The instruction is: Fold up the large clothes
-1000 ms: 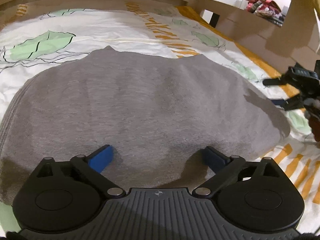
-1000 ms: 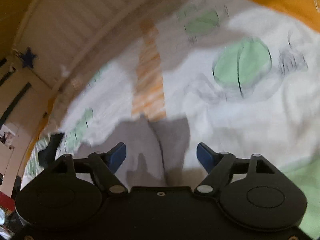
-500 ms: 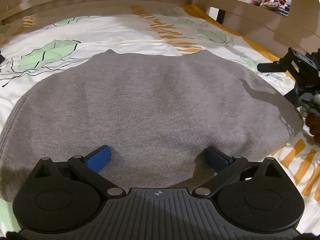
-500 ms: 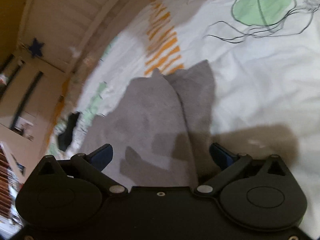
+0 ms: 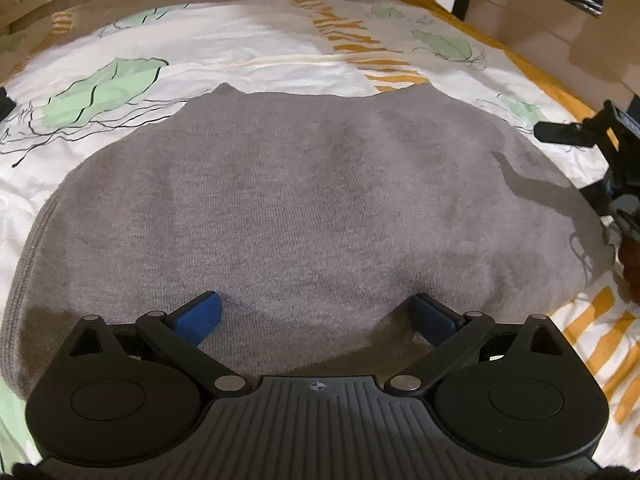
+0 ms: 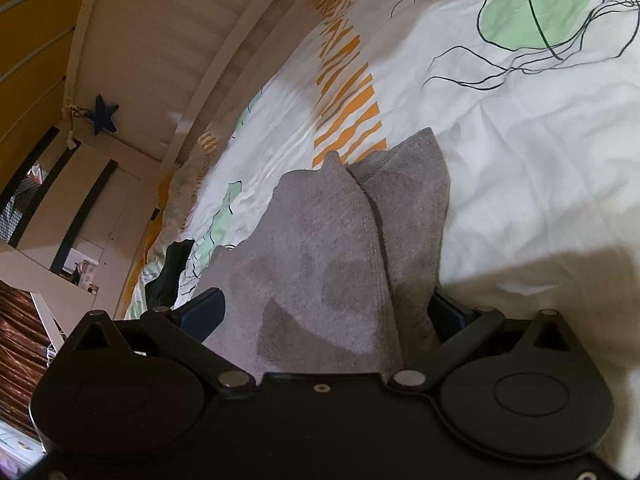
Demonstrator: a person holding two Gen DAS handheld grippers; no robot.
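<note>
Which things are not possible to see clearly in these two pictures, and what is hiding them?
- Grey garment, left wrist view: its near edge is hidden behind the left gripper body.
- Same garment, right wrist view: its near part passes behind the right gripper body, whose right finger is partly hidden by the fabric.
- Dark item on the bed cover, right wrist view: too small and dark to identify.
- Right gripper, left wrist view: cut off by the picture edge.

Left wrist view sits close over the near edge of the grey sweater [image 5: 304, 208], angled down, facing across the bed [image 5: 256, 44] toward the headboard. Right wrist view sits very low at the sweater's right end [image 6: 328, 256], rolled sideways, facing left along it. Both share sweater and bedsheet.
</note>
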